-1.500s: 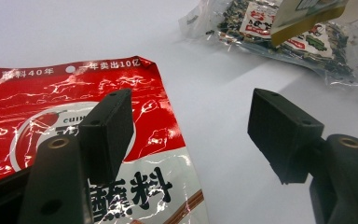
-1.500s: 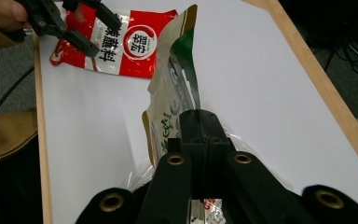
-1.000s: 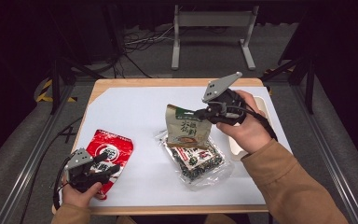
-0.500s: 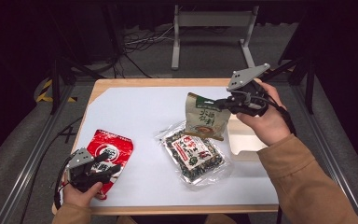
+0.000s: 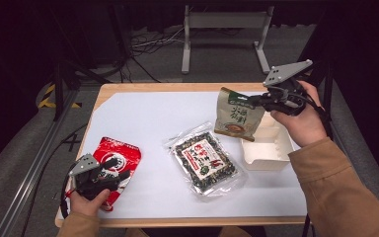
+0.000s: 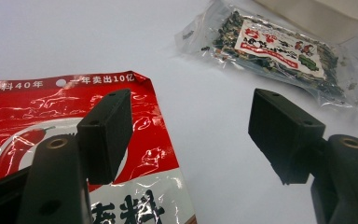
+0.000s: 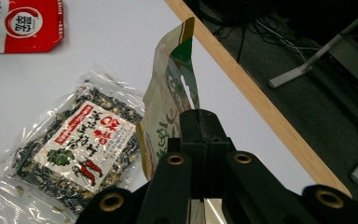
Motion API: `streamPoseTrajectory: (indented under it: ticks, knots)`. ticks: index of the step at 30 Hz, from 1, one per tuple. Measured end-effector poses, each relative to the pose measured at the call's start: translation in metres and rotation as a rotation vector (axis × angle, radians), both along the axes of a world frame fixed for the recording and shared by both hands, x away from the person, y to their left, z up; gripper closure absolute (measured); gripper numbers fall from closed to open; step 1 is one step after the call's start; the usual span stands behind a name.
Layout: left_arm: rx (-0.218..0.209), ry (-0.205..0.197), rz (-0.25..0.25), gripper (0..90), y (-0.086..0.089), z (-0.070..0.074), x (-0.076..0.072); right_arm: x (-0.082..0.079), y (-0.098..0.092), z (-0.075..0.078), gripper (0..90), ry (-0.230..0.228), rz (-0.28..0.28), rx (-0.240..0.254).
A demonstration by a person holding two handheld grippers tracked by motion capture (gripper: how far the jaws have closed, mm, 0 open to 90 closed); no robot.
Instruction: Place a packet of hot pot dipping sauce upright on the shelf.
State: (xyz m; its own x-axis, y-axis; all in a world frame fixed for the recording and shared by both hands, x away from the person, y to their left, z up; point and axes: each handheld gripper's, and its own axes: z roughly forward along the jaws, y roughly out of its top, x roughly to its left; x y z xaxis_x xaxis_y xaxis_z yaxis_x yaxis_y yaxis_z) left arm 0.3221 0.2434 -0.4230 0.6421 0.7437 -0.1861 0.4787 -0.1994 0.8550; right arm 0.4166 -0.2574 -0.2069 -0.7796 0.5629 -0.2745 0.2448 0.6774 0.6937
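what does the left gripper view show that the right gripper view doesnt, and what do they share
The left gripper view alone shows the left tongs, jaws apart and holding nothing, one jaw over the red packet's edge. The right gripper view alone shows the right tongs clamped on the upright green and beige pouch, plus the table's wooden edge and the floor beyond. Both show the red packet and the clear bag of dark dried bits lying on the white table top.

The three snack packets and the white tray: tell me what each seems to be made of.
Red packet: glossy plastic film; it shows glare and wrinkles. Clear packet: transparent plastic; dark dried bits show through around a printed label. Green-and-beige packet, hanging from the right gripper: printed film, probably plastic, duller sheen. White tray: matte, thin-walled, perhaps moulded pulp or foam; hard to tell.
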Motion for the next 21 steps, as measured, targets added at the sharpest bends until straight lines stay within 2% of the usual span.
streamPoseTrajectory:
  ticks: [9, 15, 21]
  knots:
    - [0.0, -0.001, 0.003, 30.9, -0.003, 0.0, 0.0, 0.007, -0.029, 0.004, 90.0, -0.012, -0.058, -0.008]
    - [-0.006, -0.003, 0.001, 30.6, -0.002, 0.0, -0.001, 0.014, -0.044, 0.003, 90.0, -0.018, -0.082, 0.0]
    - [-0.006, -0.002, 0.004, 30.5, -0.001, -0.001, -0.001, 0.02, -0.057, 0.005, 90.0, -0.027, -0.1, -0.017]
